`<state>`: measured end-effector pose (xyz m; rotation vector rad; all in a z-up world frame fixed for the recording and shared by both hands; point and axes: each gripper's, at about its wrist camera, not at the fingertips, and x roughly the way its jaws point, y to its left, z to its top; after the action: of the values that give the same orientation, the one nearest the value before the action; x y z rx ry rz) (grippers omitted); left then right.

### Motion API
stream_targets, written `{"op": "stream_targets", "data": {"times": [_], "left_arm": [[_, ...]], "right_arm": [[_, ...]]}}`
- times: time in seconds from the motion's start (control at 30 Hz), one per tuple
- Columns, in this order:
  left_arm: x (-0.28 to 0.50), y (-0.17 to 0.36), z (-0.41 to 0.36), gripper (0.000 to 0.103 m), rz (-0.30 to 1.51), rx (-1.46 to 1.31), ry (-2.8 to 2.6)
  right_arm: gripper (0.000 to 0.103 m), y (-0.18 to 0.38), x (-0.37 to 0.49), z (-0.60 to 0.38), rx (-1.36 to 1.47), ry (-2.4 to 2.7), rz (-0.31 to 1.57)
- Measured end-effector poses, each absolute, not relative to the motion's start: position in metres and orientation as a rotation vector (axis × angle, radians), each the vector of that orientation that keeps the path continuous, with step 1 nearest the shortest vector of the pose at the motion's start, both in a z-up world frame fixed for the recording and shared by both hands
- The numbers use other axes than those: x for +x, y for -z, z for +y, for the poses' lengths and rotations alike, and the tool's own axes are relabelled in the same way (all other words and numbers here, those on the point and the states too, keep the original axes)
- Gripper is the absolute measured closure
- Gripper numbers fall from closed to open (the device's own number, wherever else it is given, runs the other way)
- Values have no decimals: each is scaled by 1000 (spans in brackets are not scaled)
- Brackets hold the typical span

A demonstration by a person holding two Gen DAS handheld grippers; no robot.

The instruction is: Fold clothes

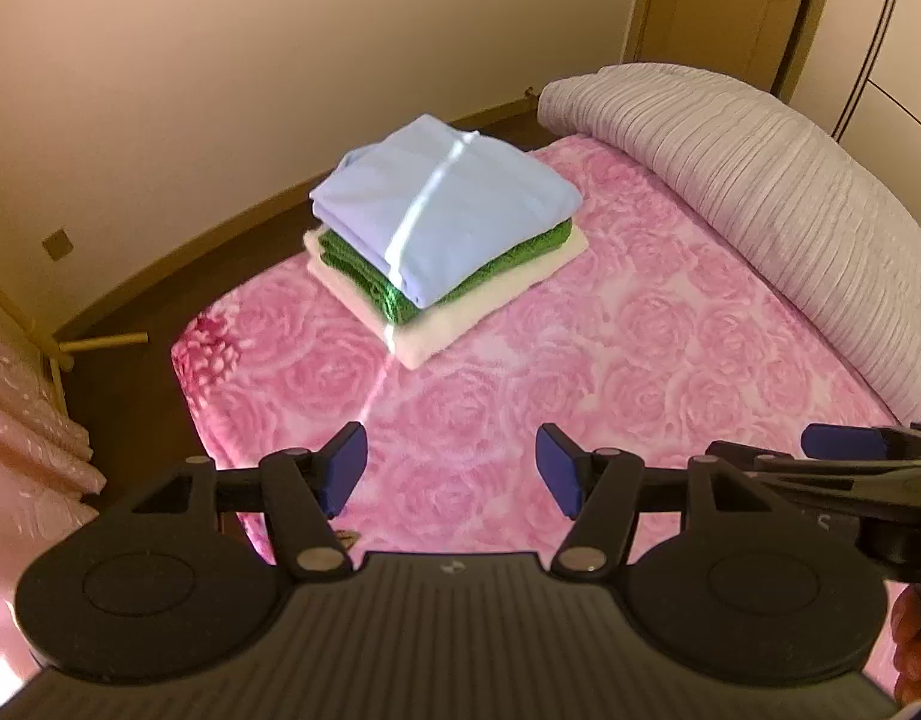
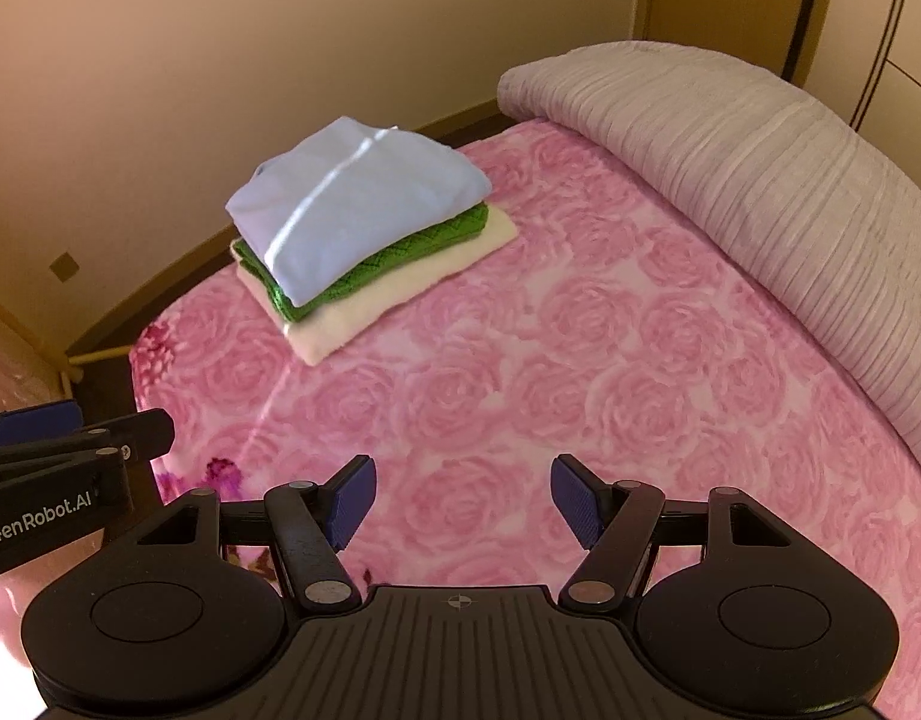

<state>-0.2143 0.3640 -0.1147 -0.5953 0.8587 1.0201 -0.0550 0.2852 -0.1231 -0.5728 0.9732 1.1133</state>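
door [image 1: 724,0]: top being cut off by the frame edge
cream garment [image 1: 436,324]: mostly lying hidden under the green garment [image 1: 496,270]

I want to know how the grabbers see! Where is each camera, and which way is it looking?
Left wrist: sits on the left gripper, looking over the pink bedspread at the folded stack; a hand shows at right.
Right wrist: sits on the right gripper, facing the same way; the left gripper pokes in at left.
Shared: the stack, bedspread, grey headboard, both grippers open.
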Motion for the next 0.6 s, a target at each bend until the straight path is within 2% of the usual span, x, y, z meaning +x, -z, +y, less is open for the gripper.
{"op": "stream_targets", "data": {"times": [0.6], "left_arm": [[-186, 142, 406, 44, 915, -660, -1025]], "right_arm": [[35, 150, -26, 333, -648, -1108, 1014]]}}
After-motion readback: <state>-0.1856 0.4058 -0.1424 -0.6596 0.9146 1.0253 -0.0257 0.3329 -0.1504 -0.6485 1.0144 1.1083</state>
